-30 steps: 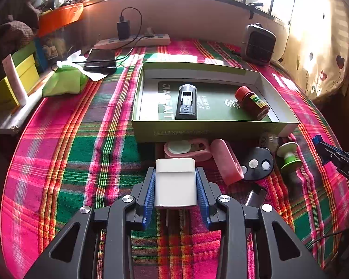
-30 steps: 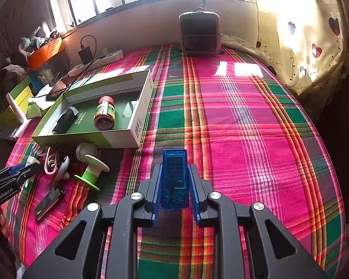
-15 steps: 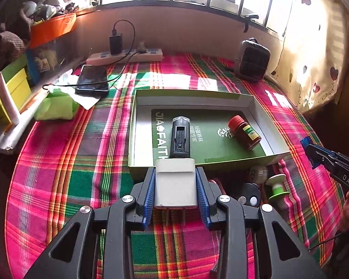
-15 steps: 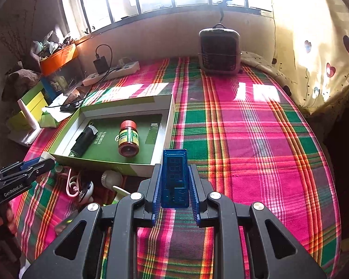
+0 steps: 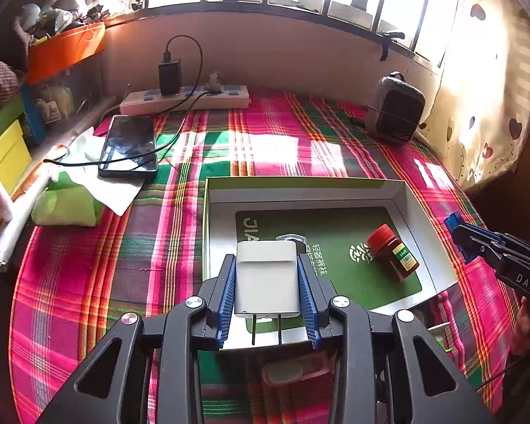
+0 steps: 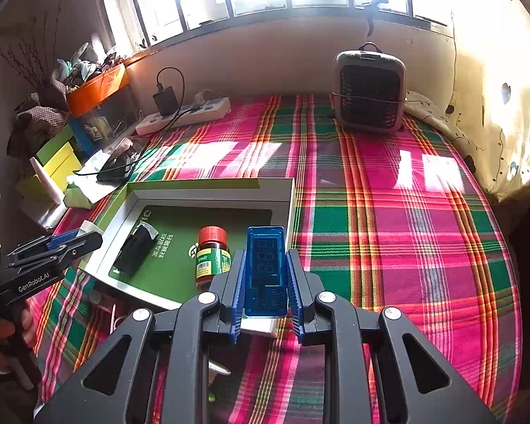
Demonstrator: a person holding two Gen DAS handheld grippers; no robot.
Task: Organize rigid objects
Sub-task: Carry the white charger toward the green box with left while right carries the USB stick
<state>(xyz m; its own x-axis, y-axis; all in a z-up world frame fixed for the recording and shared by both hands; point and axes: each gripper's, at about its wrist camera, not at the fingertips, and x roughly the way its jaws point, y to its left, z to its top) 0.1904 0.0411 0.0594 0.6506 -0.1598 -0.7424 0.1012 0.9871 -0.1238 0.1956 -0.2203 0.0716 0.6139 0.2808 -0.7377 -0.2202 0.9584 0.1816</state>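
A pink, green and yellow plaid cloth [image 5: 88,282] covers the table. The shallow cardboard box [image 5: 411,208] has white walls, an olive-green rim and a dark green printed floor. In it lies a brown bottle [image 5: 392,252] with a red cap and a yellow-green label. An orange bin [image 6: 95,90] sits by the window.

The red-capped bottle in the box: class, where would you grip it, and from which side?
Grip the red-capped bottle across its round brown body, coming from above. It lies on its side on the box floor, so fingers should straddle its width, not cap and base.
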